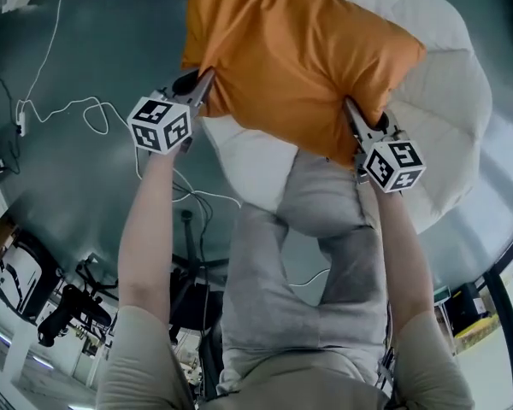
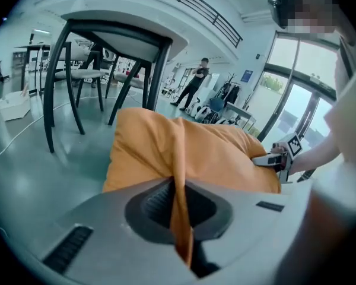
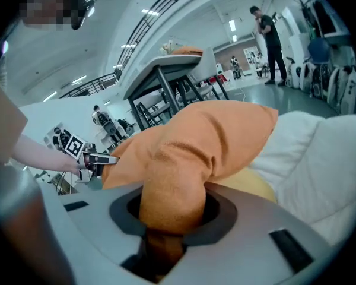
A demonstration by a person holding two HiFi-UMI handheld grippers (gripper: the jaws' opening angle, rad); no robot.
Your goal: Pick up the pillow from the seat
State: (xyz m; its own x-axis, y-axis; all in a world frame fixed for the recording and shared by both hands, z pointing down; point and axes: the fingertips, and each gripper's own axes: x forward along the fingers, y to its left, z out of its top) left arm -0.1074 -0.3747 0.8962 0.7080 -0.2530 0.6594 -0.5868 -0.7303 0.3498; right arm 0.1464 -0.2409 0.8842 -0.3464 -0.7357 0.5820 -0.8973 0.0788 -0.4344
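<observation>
An orange pillow (image 1: 291, 58) lies over a white padded seat (image 1: 445, 101). My left gripper (image 1: 202, 88) is shut on the pillow's left edge, and a thin fold of orange cloth (image 2: 179, 212) is pinched between its jaws. At the pillow's near right corner my right gripper (image 1: 352, 118) is shut on a thick bunch of the fabric (image 3: 169, 195). In each gripper view the other gripper shows at the pillow's far side: the right gripper (image 2: 272, 159) and the left gripper (image 3: 101, 158).
White cables (image 1: 77, 109) trail over the grey-green floor left of the seat. Black-legged tables and chairs (image 2: 101, 58) stand behind the pillow, and a person (image 3: 272, 34) stands further off. The person's legs (image 1: 316, 254) are close below the seat.
</observation>
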